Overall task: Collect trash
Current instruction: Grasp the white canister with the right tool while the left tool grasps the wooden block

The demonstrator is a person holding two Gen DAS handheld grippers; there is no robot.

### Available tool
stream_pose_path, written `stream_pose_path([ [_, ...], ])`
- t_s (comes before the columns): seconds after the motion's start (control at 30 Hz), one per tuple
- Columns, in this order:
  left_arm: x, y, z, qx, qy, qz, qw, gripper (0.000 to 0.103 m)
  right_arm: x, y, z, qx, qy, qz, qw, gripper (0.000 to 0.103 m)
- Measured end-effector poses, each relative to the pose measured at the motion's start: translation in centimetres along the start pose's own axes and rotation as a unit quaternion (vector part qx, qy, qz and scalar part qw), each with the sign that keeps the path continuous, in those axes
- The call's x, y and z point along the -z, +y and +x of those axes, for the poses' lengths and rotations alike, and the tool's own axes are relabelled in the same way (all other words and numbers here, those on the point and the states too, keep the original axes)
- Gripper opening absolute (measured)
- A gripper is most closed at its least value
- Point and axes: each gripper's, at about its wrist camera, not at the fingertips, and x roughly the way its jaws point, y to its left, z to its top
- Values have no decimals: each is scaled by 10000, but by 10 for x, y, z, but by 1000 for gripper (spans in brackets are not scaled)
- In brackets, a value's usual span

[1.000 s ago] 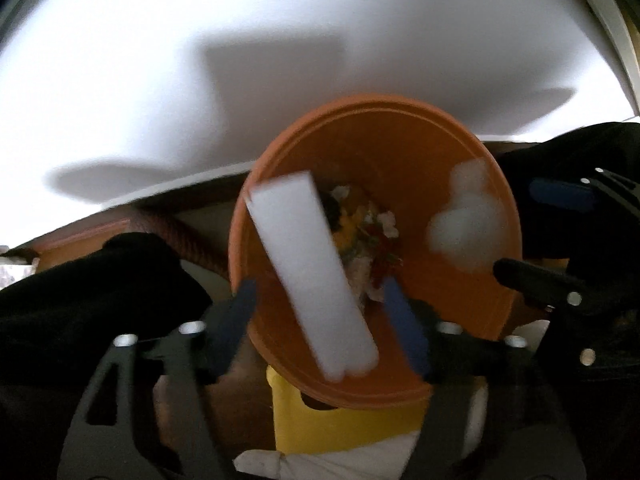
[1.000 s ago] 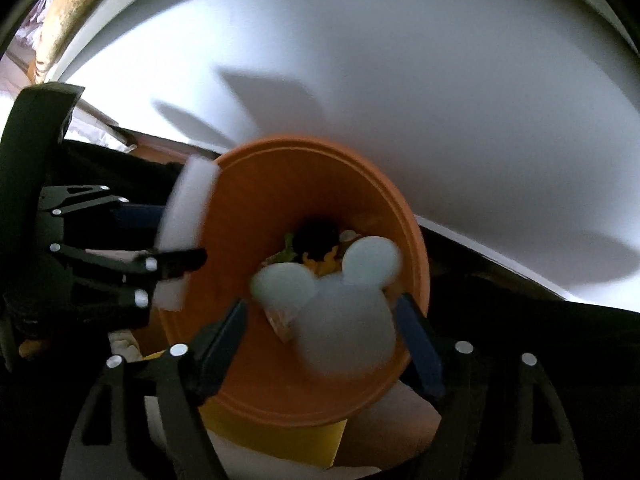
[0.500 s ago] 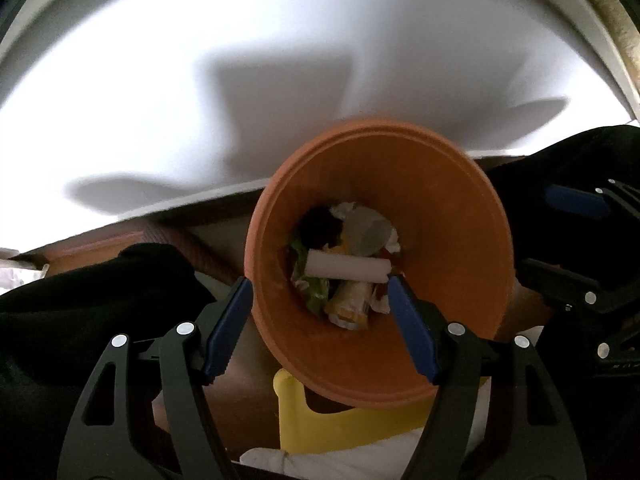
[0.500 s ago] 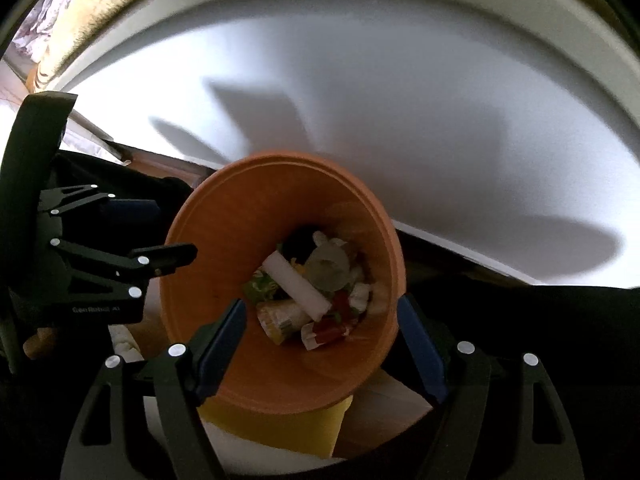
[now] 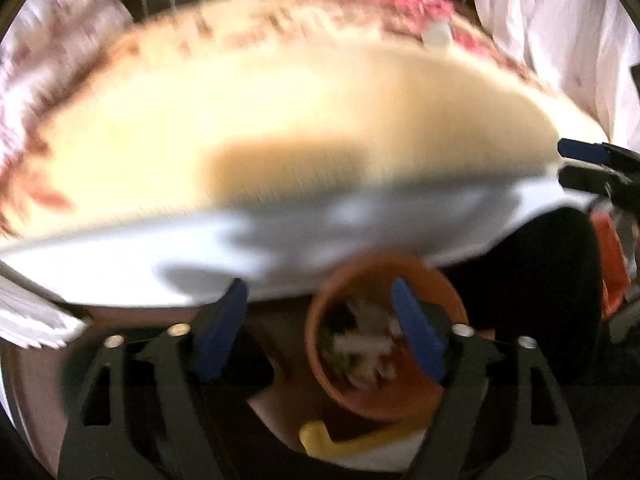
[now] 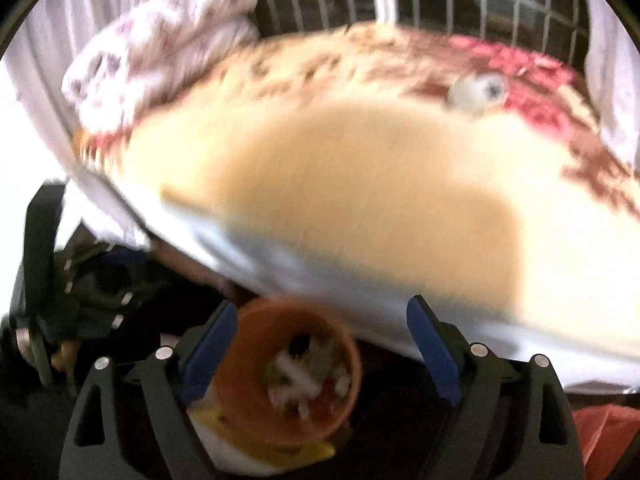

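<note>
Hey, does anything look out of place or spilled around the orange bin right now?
No spill shows: the trash sits inside the orange bin. One small white object lies alone on the patterned bedcover, too blurred to identify.

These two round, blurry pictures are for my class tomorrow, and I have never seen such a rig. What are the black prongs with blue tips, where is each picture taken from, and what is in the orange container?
No robot here: a person holds a two-finger gripper in each hand, with a fisheye camera on each looking along its fingers. One picture is from the left gripper, the other from the right gripper. The blue-tipped prongs are the fingers. Both grippers are open and hold nothing. Below them stands an orange bin with mixed trash inside, too blurred to name piece by piece. Beyond it lies a bed with a patterned cover; a small white object rests on it.
</note>
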Motion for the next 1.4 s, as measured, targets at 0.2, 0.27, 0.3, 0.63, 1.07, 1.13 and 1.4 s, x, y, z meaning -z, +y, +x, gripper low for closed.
stream_pose_path([
  [0.2, -56, 9, -18, -551, -747, -134, 9956, 85, -91, -69, 22, 210, -431, 1193, 9917, 85],
  [0.27, -69, 12, -11, -544, -788, -182, 9952, 85, -114, -90, 38, 288, -394, 1571, 9864, 85],
  [0.3, -75, 14, -7, -543, -799, -220, 9951, 85, -125, -106, 49, 317, -382, 1841, 9816, 85],
  [0.63, -104, 29, 24, -446, -674, -380, 9960, 87, -186, -190, 131, 126, 35, 3514, 9361, 85],
  [1.07, -118, 56, 46, -400, -488, -766, 9951, 87, -191, -149, 149, 328, -126, 2525, 9670, 47],
  [1.13, -121, 60, 48, -415, -476, -817, 9947, 87, -187, -132, 140, 213, -269, 2274, 9732, 47],
  [1.4, -163, 92, 62, -633, -467, -1142, 9903, 87, -171, -71, 101, -12, -953, 1345, 9863, 47],
])
